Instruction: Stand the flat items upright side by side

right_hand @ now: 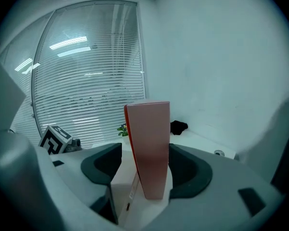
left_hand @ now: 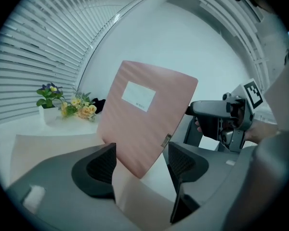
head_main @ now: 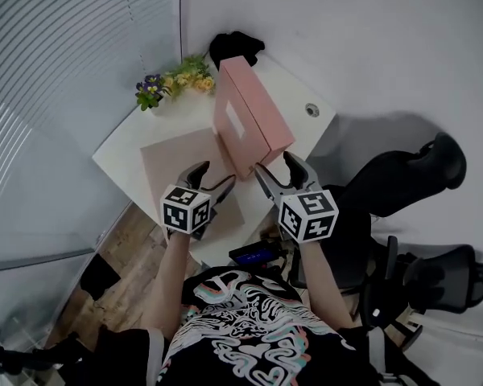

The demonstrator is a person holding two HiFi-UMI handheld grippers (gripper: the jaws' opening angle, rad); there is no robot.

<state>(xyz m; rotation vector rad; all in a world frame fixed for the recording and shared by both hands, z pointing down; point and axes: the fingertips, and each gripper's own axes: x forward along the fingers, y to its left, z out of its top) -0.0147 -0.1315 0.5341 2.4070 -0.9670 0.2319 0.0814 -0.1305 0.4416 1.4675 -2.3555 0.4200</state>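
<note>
The box (head_main: 249, 111) is pink, flat and stiff, with a white label (left_hand: 138, 96) on its broad face. It stands on edge near the middle of the white table (head_main: 121, 151). It is tipped, so that one lower corner points down at the right border of a beige sheet (head_main: 173, 163), which lies flat.

My right tongs (right_hand: 144, 165) pinch the box across its thin side, at the end near to me. The right pad lies on it clearly; the contact of the left pad I see less well. My left tongs (left_hand: 142, 165) are spread wide. The low corner of the box shows between their pads and touches neither of them.

Flowers (head_main: 177, 79) stand at the far left of the table, well apart from the box. A black thing (head_main: 235, 47) lies at the far edge behind the box. A round grommet (head_main: 311, 109) sits in the table top to the right. A black chair (head_main: 402, 175) stands beside the table on the right. Blinds (head_main: 56, 95) close the left side, and a plain wall (head_main: 346, 30) the far side.

The sheet lies under my left tongs. The near table edge is just below both tongs. Bare table shows between the sheet and the flowers, and between the box and the grommet.
</note>
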